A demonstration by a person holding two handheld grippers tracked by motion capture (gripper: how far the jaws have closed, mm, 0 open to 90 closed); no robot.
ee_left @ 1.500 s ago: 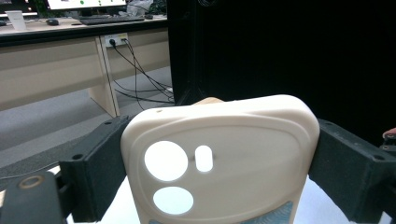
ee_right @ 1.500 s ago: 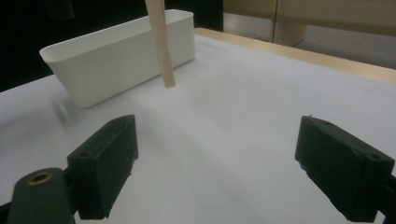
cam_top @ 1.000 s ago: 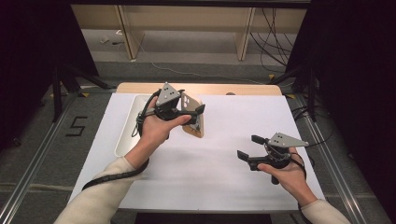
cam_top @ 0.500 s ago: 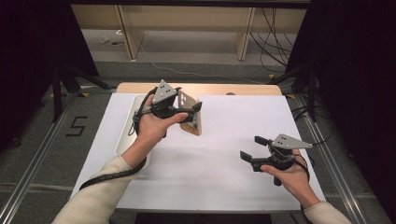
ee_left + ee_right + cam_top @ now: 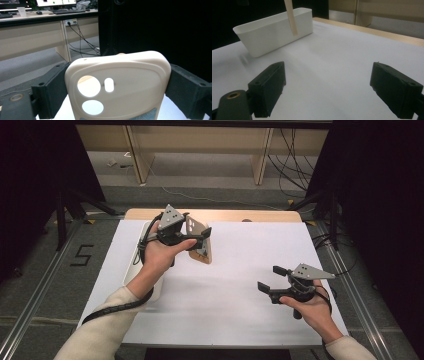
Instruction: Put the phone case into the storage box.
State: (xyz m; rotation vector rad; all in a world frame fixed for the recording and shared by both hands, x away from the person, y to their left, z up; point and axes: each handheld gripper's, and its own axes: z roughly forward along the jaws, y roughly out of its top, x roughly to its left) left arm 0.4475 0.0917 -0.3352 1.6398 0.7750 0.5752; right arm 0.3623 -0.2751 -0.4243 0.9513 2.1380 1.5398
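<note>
While the left gripper (image 5: 192, 240) clamps a cream phone case (image 5: 200, 240) by its side edges and holds it upright above the table's (image 5: 250, 270) far-left part, just beside the white bin (image 5: 272, 32) along the left edge, the carrying step looks to be in hand. Next, I judge, the case must swing left over the bin before release. The right gripper (image 5: 270, 279) rests near the right edge, jaws wide and empty. The case's lower end is cut off in the left gripper view, and the bin's inside stays hidden.
</note>
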